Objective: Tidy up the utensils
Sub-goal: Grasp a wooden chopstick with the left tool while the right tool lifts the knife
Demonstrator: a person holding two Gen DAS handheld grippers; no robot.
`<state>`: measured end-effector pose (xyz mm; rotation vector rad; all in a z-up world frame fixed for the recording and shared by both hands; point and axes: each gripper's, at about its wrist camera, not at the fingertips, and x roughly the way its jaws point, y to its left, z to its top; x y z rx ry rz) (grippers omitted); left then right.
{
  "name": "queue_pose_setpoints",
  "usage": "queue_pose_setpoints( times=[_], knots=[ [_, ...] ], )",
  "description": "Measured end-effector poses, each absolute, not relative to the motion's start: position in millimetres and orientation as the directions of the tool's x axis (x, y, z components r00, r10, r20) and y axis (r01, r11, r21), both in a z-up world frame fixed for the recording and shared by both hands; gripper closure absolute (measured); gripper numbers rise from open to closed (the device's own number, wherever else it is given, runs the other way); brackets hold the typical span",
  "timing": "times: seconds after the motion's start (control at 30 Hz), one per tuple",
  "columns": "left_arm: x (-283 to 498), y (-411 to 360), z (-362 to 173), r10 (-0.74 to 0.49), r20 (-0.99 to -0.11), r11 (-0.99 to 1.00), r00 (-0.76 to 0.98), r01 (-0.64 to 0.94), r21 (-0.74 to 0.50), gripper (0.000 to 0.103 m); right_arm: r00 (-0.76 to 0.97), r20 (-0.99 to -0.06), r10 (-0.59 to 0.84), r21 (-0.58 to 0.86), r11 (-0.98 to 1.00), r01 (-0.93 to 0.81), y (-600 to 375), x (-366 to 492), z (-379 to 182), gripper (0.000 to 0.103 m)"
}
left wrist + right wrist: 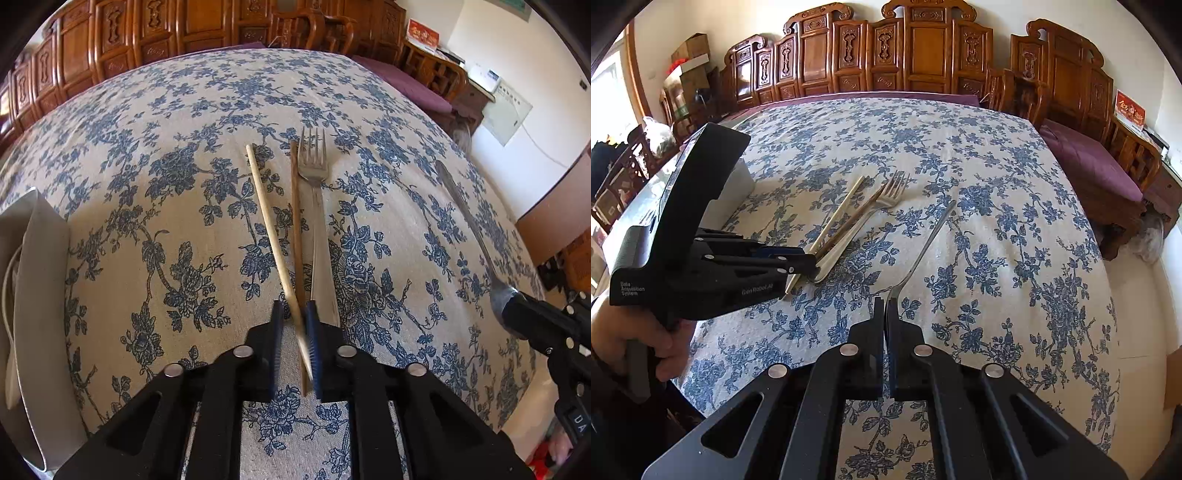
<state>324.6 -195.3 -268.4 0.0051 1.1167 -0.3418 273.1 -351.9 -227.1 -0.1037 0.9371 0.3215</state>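
Lengthwise, chopsticks (275,236) tips-away in left claw (295,314); right claw (885,314) seemingly gripping spoon (923,247)

A home's living or dining room: carved wooden bench (1082,122) with purple cushion (1086,158), floral tablecloth (997,221), stacked cardboard boxes (690,55).

I see the counter (1015,206) covered by a cream cloth with blue flowers. On it lie a fork (317,221), with a dark chopstick (295,206) just beside it and a pale chopstick (264,206) angled across. A grey tray (40,295) sits at the counter's left edge.
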Motion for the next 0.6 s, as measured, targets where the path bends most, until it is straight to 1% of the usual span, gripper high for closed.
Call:
queue_pose_setpoints(
  times=[0.1, 0.37, 0.6],
  knots=[
    [325, -192, -269, -0.271, -0.882, 0.949, 0.385, 0.262, -0.177, 0.099, 0.548, -0.804, 0.231, 0.050, 0.944, -0.325, -348, 272, -226, 0.101],
    [316, -178, -255, -0.251, -0.874, 0.957, 0.416, 0.245, -0.158, 0.099, 0.556, -0.795, 0.245, 0.037, 0.933, -0.358, -335, 265, -219, 0.101],
    [293, -166, -232, -0.205, -0.857, 0.961, 0.473, 0.261, -0.086, 0.099, 0.568, -0.777, 0.271, 0.029, 0.917, -0.399, -321, 256, -206, 0.101]
  ],
)
